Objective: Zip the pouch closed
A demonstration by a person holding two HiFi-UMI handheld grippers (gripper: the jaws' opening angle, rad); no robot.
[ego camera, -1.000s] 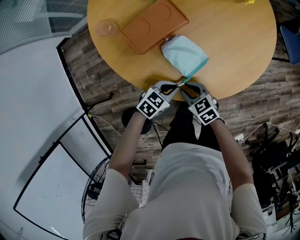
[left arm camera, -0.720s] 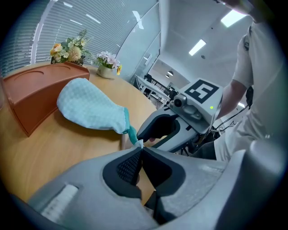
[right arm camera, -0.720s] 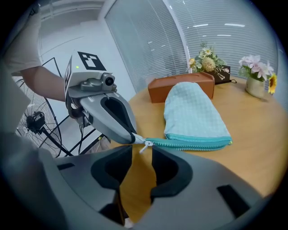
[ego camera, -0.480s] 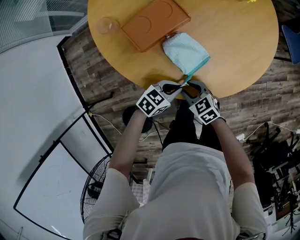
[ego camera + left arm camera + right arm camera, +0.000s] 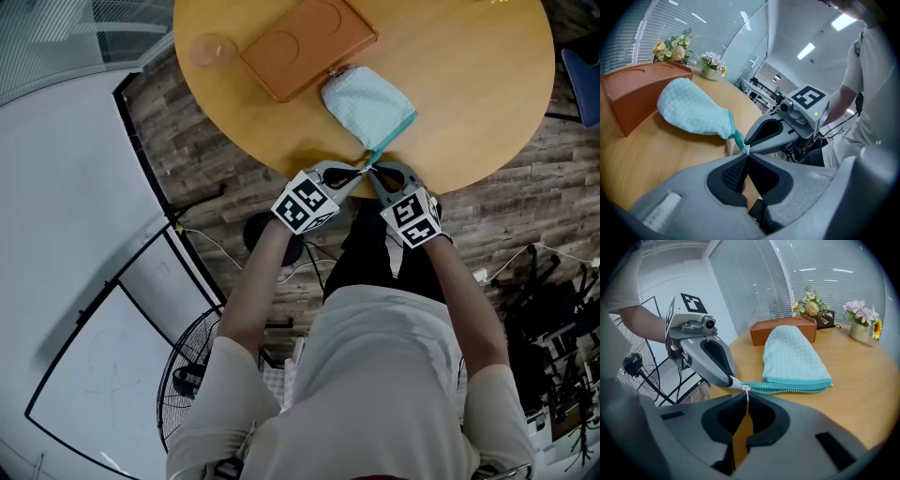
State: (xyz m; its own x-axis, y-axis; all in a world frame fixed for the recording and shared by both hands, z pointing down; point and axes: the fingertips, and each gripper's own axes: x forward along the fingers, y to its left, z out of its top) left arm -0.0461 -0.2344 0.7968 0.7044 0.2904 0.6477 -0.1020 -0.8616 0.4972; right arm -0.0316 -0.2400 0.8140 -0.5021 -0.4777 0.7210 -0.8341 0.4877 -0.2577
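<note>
A pale teal pouch (image 5: 368,105) lies on the round wooden table (image 5: 469,94), its zipper end pointing at the near edge. My left gripper (image 5: 357,174) is shut on the teal tail of the zipper (image 5: 737,138); in the right gripper view its tip pinches that end (image 5: 729,380). The right gripper (image 5: 373,171) meets it from the right. Its jaws have just been closing and now pinch the small white zipper pull (image 5: 746,389). The teal zipper (image 5: 792,387) runs along the pouch's near side (image 5: 794,357).
A brown rectangular tray (image 5: 307,47) lies against the pouch's far end, with a clear round cup (image 5: 211,52) to its left. Flower pots (image 5: 861,322) stand at the table's far side. A floor fan (image 5: 192,375) and cables lie below the table's edge.
Both grippers stay at the pouch's near corner. The right gripper's jaws have come together at the zipper's end.
</note>
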